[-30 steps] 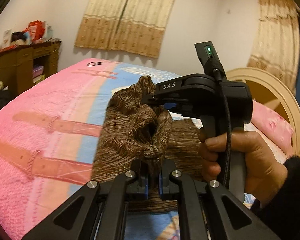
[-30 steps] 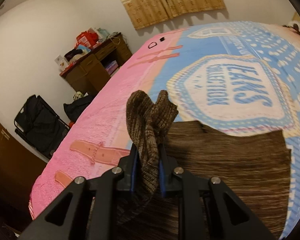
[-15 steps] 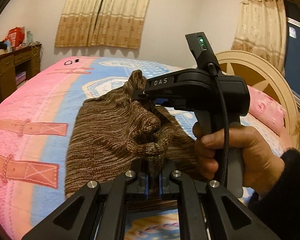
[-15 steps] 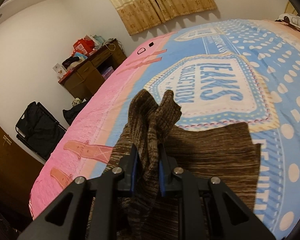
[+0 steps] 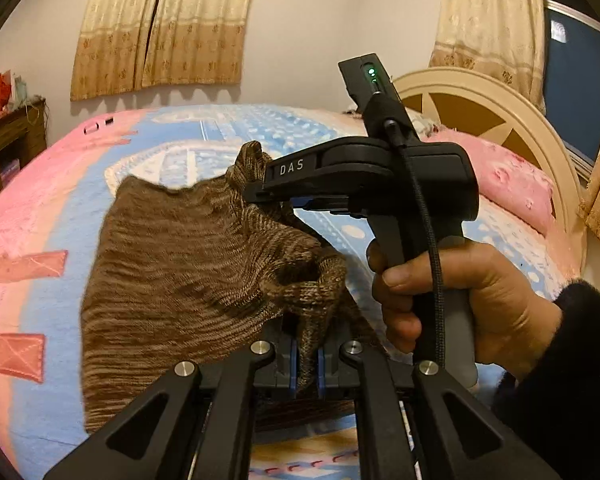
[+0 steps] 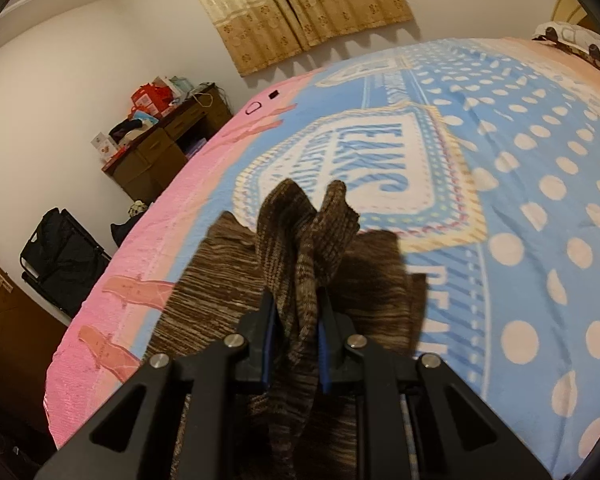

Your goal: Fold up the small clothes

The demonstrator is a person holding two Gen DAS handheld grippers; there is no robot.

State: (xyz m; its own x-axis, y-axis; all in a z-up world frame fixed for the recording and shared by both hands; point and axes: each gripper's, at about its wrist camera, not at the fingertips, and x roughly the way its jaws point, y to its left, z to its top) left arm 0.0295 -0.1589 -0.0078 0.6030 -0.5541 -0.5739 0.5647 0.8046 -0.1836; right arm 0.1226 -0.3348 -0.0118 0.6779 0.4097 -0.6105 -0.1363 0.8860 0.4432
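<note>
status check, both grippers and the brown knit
Left gripper shut on brown knit garment. Right gripper shut on it too. Edge lifted, remainder lying on the bedspread. Nothing in the way.

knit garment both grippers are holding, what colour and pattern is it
Brown knit garment with fine lighter and darker streaks, clearest in the left wrist view.

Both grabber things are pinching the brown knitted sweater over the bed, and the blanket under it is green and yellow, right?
Not quite. The blanket is pink and blue with white dots, as the right wrist view shows. The rest holds: the left gripper and the right gripper each have their fingers shut on the brown knitted sweater over the bed.
</note>
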